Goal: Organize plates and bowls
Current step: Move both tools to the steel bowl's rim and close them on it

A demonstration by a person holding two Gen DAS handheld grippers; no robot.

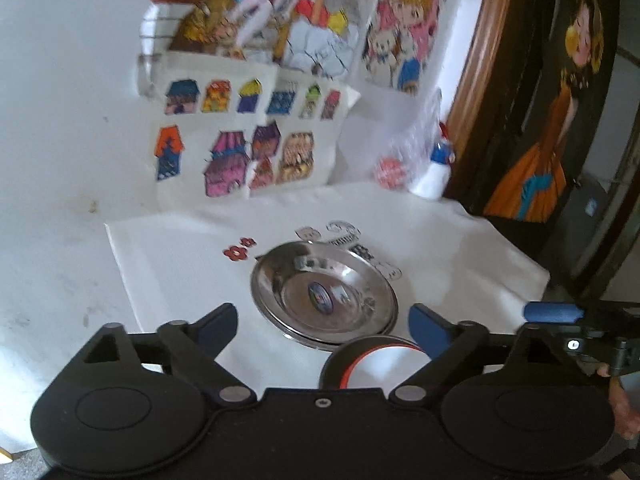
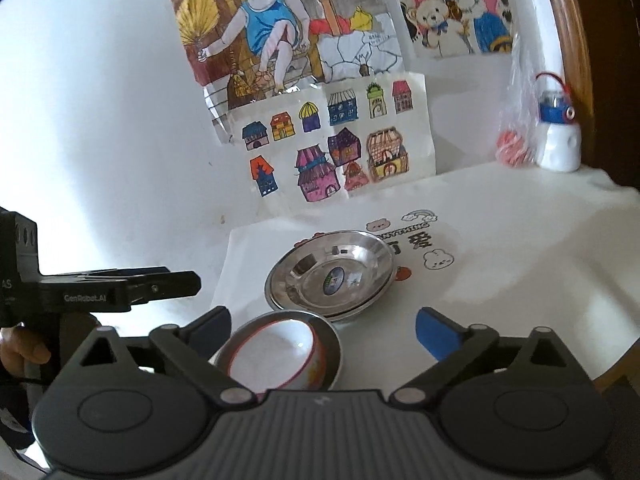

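The shiny metal plates (image 2: 330,278) sit stacked on the white cloth (image 2: 500,280) that covers the tabletop, and just in front of them a white bowl with a red rim (image 2: 276,350) sits in another metal plate (image 2: 334,354). The left tool (image 1: 322,324) and the right tool (image 2: 324,330) are both wide open and hold nothing. House drawings (image 2: 328,144) lean on the wall behind.

Bright, even daylight, soft focus on my 2 feeds.
I saw glare on the steel plates (image 2: 332,276), faint shadows on the white cloth (image 2: 500,280), motion blur in the left view, and edges that bowed and darkened.
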